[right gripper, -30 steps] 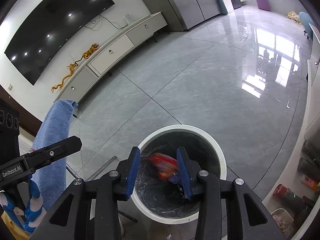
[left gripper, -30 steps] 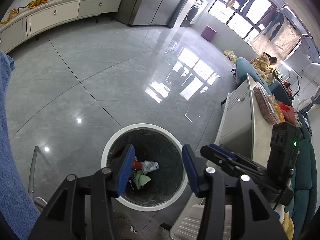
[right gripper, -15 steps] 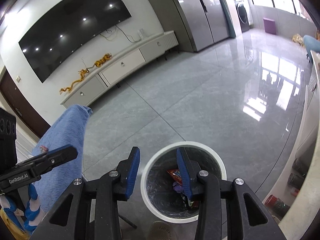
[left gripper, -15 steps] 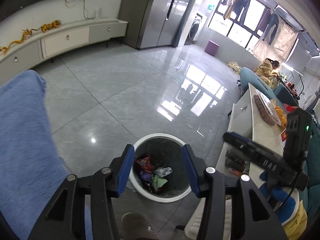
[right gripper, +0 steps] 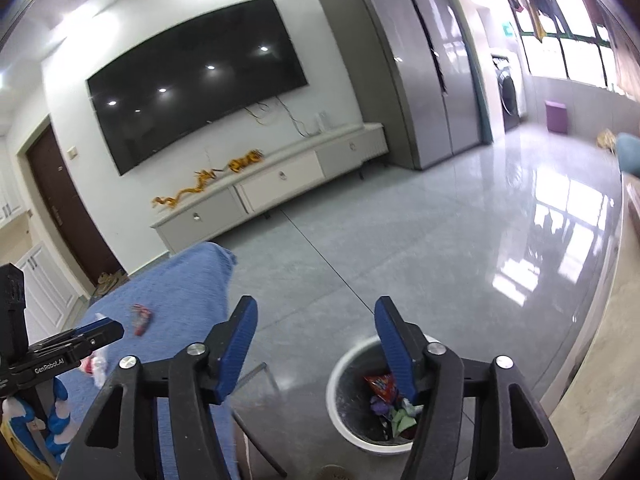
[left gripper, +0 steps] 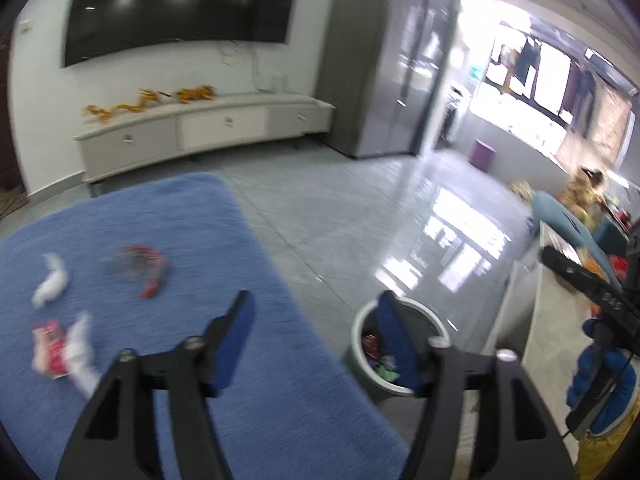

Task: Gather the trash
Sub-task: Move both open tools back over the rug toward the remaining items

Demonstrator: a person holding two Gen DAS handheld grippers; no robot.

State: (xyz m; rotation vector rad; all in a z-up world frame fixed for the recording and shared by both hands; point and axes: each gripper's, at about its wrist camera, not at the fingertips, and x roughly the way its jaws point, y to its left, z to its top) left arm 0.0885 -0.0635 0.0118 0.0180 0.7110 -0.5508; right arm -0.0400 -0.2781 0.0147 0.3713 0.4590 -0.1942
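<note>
A white round bin (left gripper: 360, 320) (right gripper: 340, 368) with a dark liner stands on the floor and holds several wrappers. My left gripper (left gripper: 314, 312) hangs over the blue cloth's edge; its jaws are opening with nothing between them. On the blue cloth (left gripper: 160, 220) lie a red and clear wrapper (left gripper: 140, 268), a white crumpled tissue (left gripper: 50, 284), a red packet (left gripper: 50, 350) and another white tissue (left gripper: 82, 350). My right gripper (right gripper: 316, 316) is high above the bin, jaws opening and empty. The left gripper's body (right gripper: 60, 346) shows at the right wrist view's left edge.
The blue cloth (right gripper: 180, 288) covers a raised surface left of the bin. A pale counter (left gripper: 548, 340) with clutter runs on the right. A low TV cabinet (right gripper: 280, 180), a wall TV and tall grey cupboards stand across the glossy tiled floor (right gripper: 440, 240). A person sits far right (left gripper: 584, 192).
Both grippers rose and tilted up from over the bin, and their jaws spread wider. The left swung left over the blue cloth, bringing the trash there into view. A red wrapper dropped into the bin.
</note>
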